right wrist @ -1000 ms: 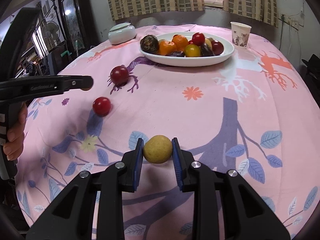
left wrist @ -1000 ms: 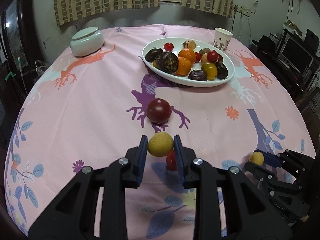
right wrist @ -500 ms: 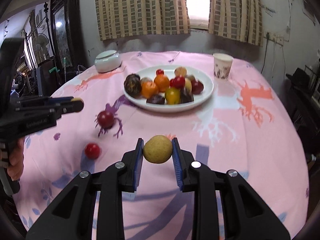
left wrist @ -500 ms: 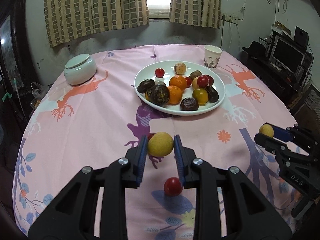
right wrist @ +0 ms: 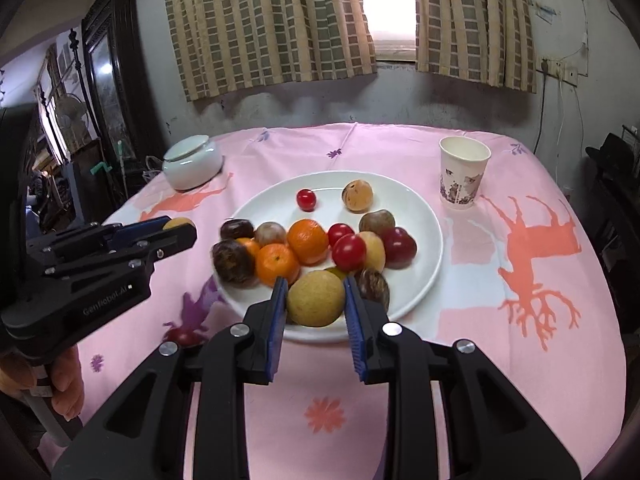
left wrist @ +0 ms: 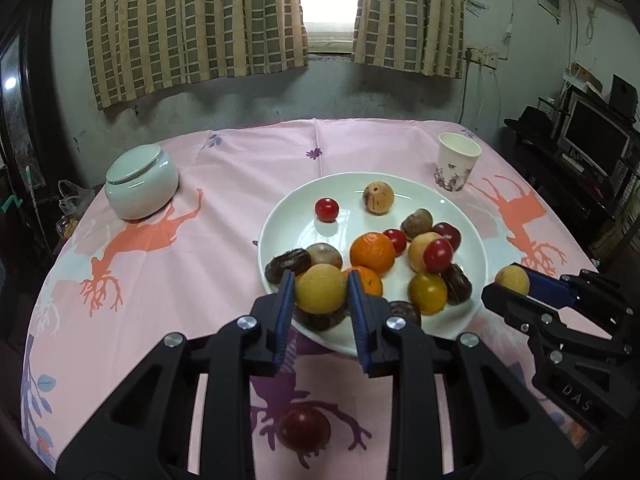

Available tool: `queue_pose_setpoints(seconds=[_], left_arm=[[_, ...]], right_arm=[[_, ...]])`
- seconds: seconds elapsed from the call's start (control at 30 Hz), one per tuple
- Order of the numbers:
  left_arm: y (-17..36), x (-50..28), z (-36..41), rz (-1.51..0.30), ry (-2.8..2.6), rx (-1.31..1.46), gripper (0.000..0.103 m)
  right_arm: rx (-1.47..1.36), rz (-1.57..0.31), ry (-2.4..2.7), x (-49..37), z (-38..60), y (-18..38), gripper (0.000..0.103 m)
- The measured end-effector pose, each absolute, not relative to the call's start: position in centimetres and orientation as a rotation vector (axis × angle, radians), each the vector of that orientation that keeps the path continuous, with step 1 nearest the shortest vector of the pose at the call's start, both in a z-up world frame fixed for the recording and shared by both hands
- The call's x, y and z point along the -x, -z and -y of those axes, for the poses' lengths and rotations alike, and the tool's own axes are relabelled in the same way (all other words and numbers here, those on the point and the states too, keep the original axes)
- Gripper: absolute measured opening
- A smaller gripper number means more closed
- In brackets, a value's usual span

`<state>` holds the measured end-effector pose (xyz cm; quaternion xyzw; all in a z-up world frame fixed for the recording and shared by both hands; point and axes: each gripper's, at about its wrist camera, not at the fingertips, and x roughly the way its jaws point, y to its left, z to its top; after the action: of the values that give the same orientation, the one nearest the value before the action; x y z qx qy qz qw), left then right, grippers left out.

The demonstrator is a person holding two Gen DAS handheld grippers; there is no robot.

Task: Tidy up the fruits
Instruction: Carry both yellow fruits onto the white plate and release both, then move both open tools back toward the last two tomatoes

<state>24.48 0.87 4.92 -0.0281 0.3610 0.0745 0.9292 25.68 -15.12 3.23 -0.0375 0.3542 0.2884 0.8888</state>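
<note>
A: Left claw (left wrist: 321,296), state? 
B: Closed tight on 1 yellow-brown round fruit (left wrist: 320,288), blue pads (left wrist: 285,304) pressing both sides. The fruit is held in the air over the near rim of the white plate (left wrist: 460,216).

A: Right claw (right wrist: 315,300)? 
B: Same. Clamped on a 2nd yellow-brown fruit (right wrist: 315,298), also over the plate's near edge as seen from its own camera. From the left camera that claw sits at the right, just beside the plate rim, its fruit peeking out at the tip.

A: Plate contents? 
B: Heaped. 2 oranges (right wrist: 307,240) near the middle, red cherry tomatoes (right wrist: 349,252), dark wrinkled fruits (left wrist: 287,265) toward the left side, a yellow tomato (left wrist: 428,292), and 1 tan fruit (right wrist: 357,195) alone near the far rim beside a small red tomato (right wrist: 306,199).

A: Anything loose on the bench (left wrist: 160,280)? 
B: 1 dark red fruit (left wrist: 305,432) on the pink patterned cloth, near side of the plate, seen between the left claw's arms. The right camera shows a red fruit partly hidden behind its own claw; I cannot tell if it is the same 1.

A: Other items? 
B: Pale lidded jar (left wrist: 141,186) at far left, paper cup (right wrist: 463,172) at far right, both apart from the plate. A hand (right wrist: 60,380) grips the left tool's handle.
</note>
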Motion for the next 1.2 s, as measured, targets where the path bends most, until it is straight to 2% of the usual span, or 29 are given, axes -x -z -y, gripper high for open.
queue_pose_setpoints(seconds=[0.4,0.43,0.47,0.5,0.53,0.57,0.6,0.87,1.2], left_arm=[[-3.0,-29.8,-2.1,-0.768,-0.176,0.071,0.027],[-2.8,-30.2,-2.1,-0.771,-0.18,0.073,0.036],[-2.7,-30.5,-2.1,-0.774,-0.2,0.072,0.065],[-2.7,-30.5,-2.1,-0.755,-0.227,0.072,0.074],[-3.0,-30.1,-2.1,-0.715,-0.249,0.073,0.077],[-3.2,-29.8,-2.0,-0.695,-0.251,0.074,0.077],[-3.3,-29.7,-1.9,-0.692,-0.241,0.07,0.077],[-4.8,-27.2,-2.9,-0.696,-0.255,0.101,0.087],[-3.7,-20.0,-5.0,-0.734,-0.297,0.179,0.09]], right_arm=[[0.218,-0.728,-0.628,-29.9,10.1,-0.8,0.028],[0.23,-0.733,-0.626,-30.2,9.7,-0.5,0.028],[0.246,-0.735,-0.621,-30.5,9.4,-0.3,0.029],[0.259,-0.724,-0.607,-30.7,9.2,-0.2,0.031],[0.256,-0.712,-0.6,-30.7,9.1,-0.2,0.044],[0.242,-0.7,-0.597,-30.6,9.3,-0.3,0.059],[0.225,-0.683,-0.588,-30.3,9.6,-0.5,0.06],[0.197,-0.665,-0.582,-28.3,12.1,-1.5,0.06],[0.15,-0.716,-0.558,-23.6,15.6,-1.5,0.06]])
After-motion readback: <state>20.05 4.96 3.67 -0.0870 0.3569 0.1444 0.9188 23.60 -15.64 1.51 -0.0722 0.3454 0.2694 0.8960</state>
